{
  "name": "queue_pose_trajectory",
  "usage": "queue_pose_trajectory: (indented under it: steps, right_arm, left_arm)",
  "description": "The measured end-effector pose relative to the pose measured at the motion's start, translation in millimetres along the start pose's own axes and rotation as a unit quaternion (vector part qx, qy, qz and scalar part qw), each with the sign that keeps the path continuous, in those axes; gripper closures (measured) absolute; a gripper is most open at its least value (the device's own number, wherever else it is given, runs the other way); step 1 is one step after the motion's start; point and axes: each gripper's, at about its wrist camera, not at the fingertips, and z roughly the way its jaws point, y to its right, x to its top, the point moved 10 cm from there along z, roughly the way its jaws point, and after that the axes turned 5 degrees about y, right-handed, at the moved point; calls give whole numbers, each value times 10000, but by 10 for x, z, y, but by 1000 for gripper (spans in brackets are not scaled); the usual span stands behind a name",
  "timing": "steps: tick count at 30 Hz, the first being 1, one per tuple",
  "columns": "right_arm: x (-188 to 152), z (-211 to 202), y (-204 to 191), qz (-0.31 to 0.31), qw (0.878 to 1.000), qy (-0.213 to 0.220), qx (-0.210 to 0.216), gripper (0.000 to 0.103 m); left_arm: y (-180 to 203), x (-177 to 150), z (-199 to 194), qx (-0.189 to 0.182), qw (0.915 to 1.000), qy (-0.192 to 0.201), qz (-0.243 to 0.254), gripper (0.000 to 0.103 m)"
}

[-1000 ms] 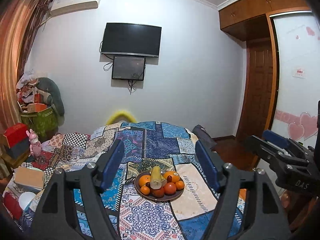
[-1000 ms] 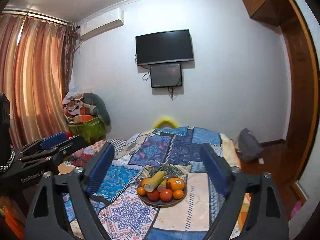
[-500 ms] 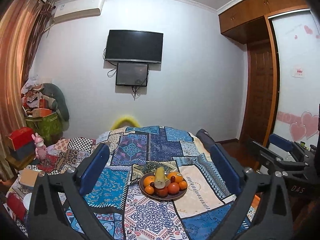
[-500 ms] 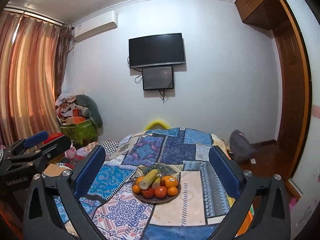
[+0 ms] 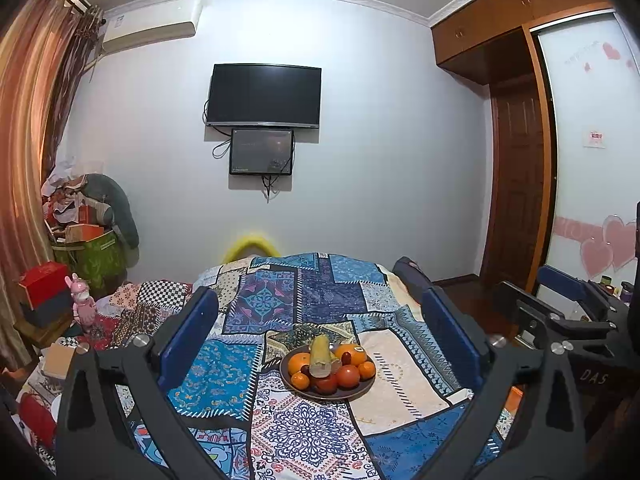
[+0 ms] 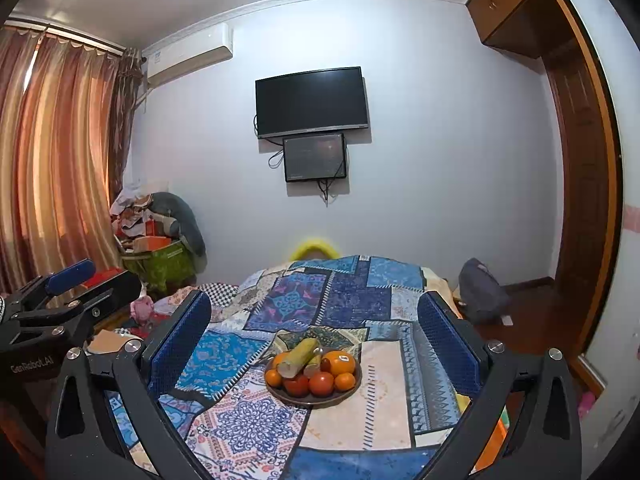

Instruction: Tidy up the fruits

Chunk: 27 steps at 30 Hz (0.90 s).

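Note:
A dark round plate (image 5: 362, 390) of fruit sits on a patchwork cloth (image 5: 312, 432). It holds oranges (image 5: 299, 362), red tomatoes (image 5: 347, 376) and a yellow-green stalk (image 5: 320, 354). The plate (image 6: 344, 398) also shows in the right wrist view. My left gripper (image 5: 320, 316) is open and empty, held above and short of the plate. My right gripper (image 6: 314, 312) is open and empty, likewise back from the plate. Each gripper appears at the edge of the other's view.
The cloth covers a table or bed (image 6: 352, 292). A TV (image 5: 266, 96) hangs on the far wall. Boxes and clutter (image 5: 84, 240) stand at the left by curtains (image 6: 52, 160). A wardrobe and door (image 5: 520, 184) are at the right. A dark bag (image 6: 480, 290) lies on the floor.
Both grippers have opened wider and both views have shifted, with the plate staying centred between the fingers. Nothing on the plate has moved.

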Motion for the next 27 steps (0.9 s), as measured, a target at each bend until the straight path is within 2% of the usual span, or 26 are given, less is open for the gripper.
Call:
queue_pose_trajectory:
  steps: [27]
  right_arm:
    - [64,-58,-13,-30,10000,31,-30,0]
  left_arm:
    - [7,24,-24,-37,10000,7,2,0]
